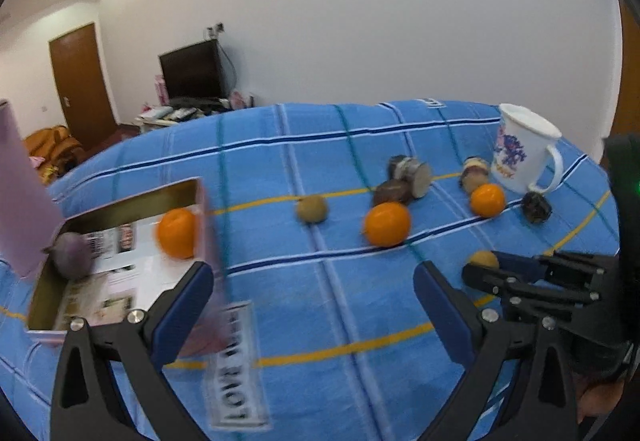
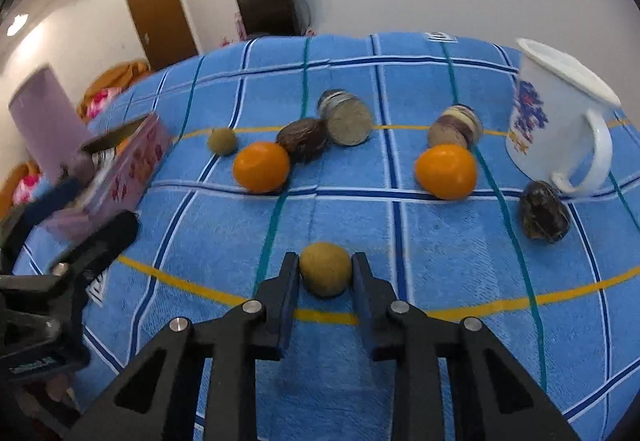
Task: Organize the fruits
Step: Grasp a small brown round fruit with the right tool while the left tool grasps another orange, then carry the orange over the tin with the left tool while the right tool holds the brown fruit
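With the right gripper (image 2: pixel 325 268) pinching the small tan fruit (image 2: pixel 325 274) on the blue bedspread (image 2: pixel 440 241), lift straight and carry it to the pink box (image 1: pixel 120 261), keeping clear of the spread left gripper (image 1: pixel 314 291).

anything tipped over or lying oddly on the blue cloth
Yes: the round tin near the middle lies on its side, flat end facing the camera, leaning against a dark brown fruit. The white mug stands upright.
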Demonstrator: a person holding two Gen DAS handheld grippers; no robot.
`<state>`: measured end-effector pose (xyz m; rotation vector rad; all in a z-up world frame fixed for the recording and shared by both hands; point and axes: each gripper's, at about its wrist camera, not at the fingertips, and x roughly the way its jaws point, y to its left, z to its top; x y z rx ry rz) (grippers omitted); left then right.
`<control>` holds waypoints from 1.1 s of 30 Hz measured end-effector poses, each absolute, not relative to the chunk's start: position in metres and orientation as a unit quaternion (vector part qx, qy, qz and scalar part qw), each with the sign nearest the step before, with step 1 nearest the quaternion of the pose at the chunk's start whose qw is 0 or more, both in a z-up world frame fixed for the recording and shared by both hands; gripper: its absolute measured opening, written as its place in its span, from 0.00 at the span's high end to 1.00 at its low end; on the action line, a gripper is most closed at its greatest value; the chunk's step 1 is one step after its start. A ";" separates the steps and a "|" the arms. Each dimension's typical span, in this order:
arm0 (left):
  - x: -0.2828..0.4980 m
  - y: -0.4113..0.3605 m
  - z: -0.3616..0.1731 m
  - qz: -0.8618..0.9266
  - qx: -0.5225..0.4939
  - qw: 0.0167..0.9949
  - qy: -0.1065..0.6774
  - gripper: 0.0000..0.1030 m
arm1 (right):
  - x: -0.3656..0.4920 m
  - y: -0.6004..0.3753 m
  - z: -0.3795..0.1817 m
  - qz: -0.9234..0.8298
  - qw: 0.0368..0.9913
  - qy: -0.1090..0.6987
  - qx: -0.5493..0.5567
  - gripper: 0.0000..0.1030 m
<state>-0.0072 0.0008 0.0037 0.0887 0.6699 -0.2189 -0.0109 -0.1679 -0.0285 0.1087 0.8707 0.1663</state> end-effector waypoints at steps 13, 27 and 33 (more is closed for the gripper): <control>0.072 -0.058 -0.033 -0.127 0.020 0.893 0.431 0.47 | -0.031 -0.218 0.008 0.004 0.946 0.309 0.096 0.73; 0.064 -0.038 -0.027 -0.141 -0.038 0.899 0.414 0.59 | -0.034 -0.225 0.012 -0.002 0.947 0.302 0.107 0.73; 0.029 -0.035 -0.005 -0.125 0.000 0.931 0.342 0.59 | -0.037 -0.216 0.013 0.002 0.957 0.278 0.082 0.72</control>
